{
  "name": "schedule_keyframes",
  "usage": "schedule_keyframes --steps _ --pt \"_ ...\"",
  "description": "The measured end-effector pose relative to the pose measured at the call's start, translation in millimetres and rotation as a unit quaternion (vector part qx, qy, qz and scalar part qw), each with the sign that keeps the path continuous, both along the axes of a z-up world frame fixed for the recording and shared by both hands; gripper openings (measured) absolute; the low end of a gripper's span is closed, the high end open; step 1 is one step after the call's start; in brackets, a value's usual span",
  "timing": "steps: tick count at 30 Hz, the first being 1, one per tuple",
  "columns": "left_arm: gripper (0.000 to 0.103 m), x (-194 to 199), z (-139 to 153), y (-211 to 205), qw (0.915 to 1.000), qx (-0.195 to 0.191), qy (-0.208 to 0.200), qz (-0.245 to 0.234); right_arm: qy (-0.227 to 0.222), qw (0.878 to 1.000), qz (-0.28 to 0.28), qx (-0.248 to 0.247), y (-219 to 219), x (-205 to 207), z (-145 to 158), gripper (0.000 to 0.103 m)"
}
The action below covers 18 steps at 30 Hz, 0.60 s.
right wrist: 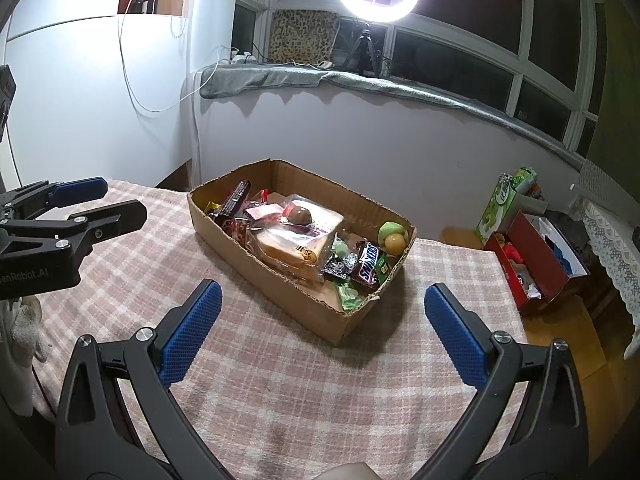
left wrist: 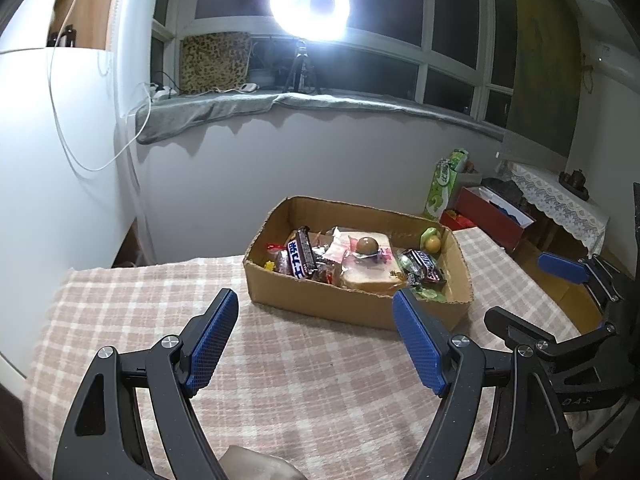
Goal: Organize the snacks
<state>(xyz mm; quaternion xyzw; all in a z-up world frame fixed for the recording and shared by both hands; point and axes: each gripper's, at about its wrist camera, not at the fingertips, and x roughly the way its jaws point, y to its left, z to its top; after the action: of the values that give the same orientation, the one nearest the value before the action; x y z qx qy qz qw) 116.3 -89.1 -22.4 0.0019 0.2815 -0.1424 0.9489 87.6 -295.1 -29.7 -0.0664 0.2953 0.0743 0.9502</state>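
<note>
Now I hold both tools over the checked cloth (right wrist: 304,380). My left gripper (left wrist: 316,340) is wide apart with nothing in it, and so is my right gripper (right wrist: 320,332). All the snacks (right wrist: 304,236) sit inside the cardboard box (right wrist: 280,280) just ahead.

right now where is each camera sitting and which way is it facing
Left wrist: on the left gripper, looking forward and down at the cardboard box on the checked cloth; own open fingers show, right gripper at the right edge.
Right wrist: on the right gripper, same aim; left gripper at the left edge.
Shared: box, ring light.
</note>
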Motion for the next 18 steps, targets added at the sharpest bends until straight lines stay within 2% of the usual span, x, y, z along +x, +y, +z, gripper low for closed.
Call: schedule_keyframes --steps 18 --pt "0.079 -1.3 -1.8 -3.1 0.9999 0.013 -0.007 -0.001 0.005 1.0 0.001 -0.007 1.0 0.5 -5.4 0.103"
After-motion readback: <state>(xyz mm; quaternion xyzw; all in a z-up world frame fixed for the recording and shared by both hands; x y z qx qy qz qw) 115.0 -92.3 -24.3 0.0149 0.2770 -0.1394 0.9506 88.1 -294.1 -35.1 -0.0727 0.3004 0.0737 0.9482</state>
